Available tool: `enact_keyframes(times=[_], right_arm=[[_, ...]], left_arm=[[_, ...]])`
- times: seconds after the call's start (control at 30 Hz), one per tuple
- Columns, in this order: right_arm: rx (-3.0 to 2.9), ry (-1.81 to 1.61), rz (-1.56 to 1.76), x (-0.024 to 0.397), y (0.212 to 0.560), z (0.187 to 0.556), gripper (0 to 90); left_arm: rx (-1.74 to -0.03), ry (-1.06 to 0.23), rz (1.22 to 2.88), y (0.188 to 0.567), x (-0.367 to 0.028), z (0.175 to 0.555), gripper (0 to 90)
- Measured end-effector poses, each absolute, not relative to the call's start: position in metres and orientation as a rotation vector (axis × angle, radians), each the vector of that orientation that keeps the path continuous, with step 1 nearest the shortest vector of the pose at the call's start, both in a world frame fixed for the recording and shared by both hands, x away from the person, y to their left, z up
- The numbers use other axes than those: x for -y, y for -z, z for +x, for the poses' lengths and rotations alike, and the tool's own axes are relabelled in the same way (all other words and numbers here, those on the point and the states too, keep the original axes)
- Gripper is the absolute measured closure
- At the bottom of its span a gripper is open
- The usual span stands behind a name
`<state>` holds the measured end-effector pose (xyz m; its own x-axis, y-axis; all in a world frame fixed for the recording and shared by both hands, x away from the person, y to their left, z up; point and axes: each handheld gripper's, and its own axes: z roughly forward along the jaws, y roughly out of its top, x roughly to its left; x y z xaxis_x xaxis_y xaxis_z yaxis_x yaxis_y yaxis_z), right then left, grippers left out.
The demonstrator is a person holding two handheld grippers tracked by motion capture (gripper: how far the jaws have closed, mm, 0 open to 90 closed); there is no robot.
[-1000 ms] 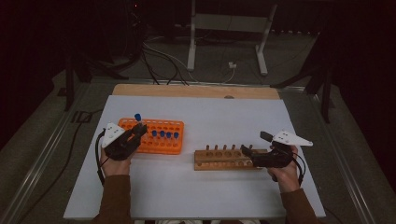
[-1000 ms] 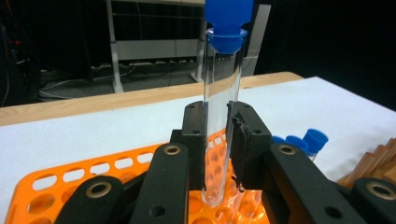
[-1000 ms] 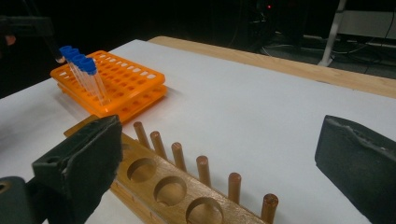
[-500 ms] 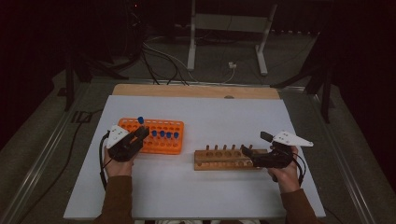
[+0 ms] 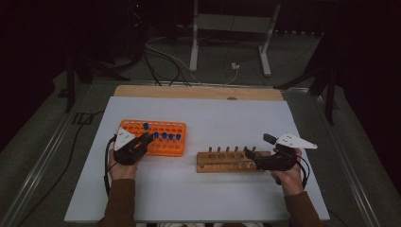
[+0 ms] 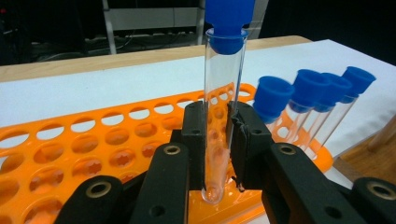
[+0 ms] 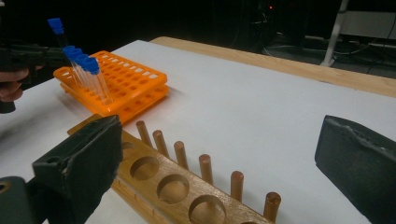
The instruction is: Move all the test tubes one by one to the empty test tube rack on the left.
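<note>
Currently, the left gripper [image 5: 147, 139] pinches a test tube [image 6: 223, 102] with a blue cap between its jaws, gripping the glass low on the barrel. The tube stands upright with its rounded bottom at the near edge of the orange rack [image 5: 163, 143]; whether it sits in a hole cannot be told. The left hand [image 5: 122, 166] lies low over the white table [image 5: 227, 118], forearm entering from the bottom edge, gripper pointing forward and slightly right. Four more capped tubes [image 6: 308, 100] stand in the rack just beside it. The right gripper [image 5: 250, 153] has its jaws spread wide, astride the right end of the wooden rack [image 5: 227, 161]. The right hand [image 5: 286, 176] holds it level, pointing left.
</note>
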<state>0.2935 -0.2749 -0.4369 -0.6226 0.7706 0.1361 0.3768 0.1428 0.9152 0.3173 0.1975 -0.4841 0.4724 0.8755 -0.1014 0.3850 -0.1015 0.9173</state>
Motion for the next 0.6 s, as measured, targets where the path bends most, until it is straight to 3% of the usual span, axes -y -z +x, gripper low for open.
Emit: enact_keyframes(times=[0.6], right_arm=[[-2.065,-1.478,1.096,0.2754,0.4379,0.2929,1.2]], left_arm=[[-1.094,-0.592,1.791,0.4916,-0.1940,0.3168,78.2]])
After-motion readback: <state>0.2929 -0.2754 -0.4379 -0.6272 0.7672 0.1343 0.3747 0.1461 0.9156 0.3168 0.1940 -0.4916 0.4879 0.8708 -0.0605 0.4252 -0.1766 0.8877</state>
